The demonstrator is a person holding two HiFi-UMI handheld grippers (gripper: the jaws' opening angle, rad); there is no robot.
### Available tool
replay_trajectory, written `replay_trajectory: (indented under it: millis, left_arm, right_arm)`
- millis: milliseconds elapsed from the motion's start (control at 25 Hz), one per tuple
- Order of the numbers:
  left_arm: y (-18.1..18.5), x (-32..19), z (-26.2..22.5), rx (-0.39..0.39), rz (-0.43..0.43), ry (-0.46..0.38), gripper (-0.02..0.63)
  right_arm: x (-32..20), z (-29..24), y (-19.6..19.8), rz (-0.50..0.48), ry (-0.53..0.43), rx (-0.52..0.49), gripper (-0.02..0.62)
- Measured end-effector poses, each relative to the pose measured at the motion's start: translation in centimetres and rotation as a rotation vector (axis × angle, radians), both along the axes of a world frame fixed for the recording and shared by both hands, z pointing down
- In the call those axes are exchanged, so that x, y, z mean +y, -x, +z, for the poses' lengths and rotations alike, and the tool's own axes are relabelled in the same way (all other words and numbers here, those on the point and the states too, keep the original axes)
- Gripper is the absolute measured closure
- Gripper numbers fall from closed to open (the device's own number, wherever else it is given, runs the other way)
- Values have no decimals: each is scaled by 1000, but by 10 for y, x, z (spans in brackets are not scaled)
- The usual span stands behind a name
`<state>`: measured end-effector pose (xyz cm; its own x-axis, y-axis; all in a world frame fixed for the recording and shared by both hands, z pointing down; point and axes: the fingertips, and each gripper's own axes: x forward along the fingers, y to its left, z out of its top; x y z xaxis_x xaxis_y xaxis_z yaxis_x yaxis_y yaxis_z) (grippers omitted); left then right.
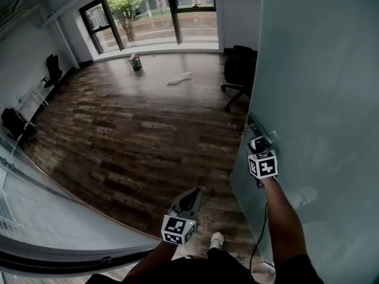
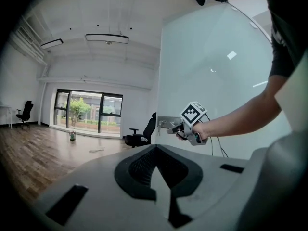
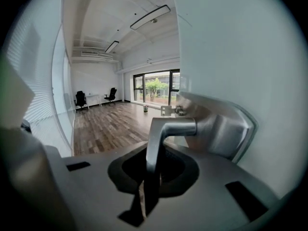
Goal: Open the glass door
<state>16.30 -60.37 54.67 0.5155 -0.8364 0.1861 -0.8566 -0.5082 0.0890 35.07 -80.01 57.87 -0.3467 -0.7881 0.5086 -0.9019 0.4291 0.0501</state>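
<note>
- The right gripper [image 1: 259,142] is clamped on the metal handle [image 3: 155,143] of the glass door [image 1: 320,70]. Its jaws are drawn almost together, with the lever's free end pinched between them.
- Seen along that gripper [image 3: 144,196], the lever runs back between the jaws. It then bends sideways into the metal plate [image 3: 226,129] on the pane, just ahead and to the right of the jaws.
- The right arm [image 1: 284,218] is stretched out nearly straight from the shoulder. The hand [image 2: 198,133] is wrapped round the gripper's body and the marker cube is on top. The tool tips a little downward toward the handle.
- The frosted door rises right beside this gripper, on its outer side, and its edge sits just beyond the handle.
- A thin cable [image 1: 259,235] hangs under the right forearm.
- The left gripper [image 1: 190,199] is held low in front of the body, away from the door. Its jaws are closed to a point with nothing in them.
- From the left gripper [image 2: 156,177], the other gripper [image 2: 173,128] and the handle lie ahead and to the right.
- Straight ahead of the left gripper the wooden floor [image 1: 136,135] stretches to the windows [image 1: 154,10]. A black office chair [image 1: 240,70] stands by the door's far edge.
</note>
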Motion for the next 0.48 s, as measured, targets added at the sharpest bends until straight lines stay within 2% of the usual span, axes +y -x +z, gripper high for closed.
replay_trajectory:
  millis: [480]
  left_arm:
    - [-49,-53,5,-6,33,4,607]
  right_arm:
    - [-64,2,-143,177,-7,3,561]
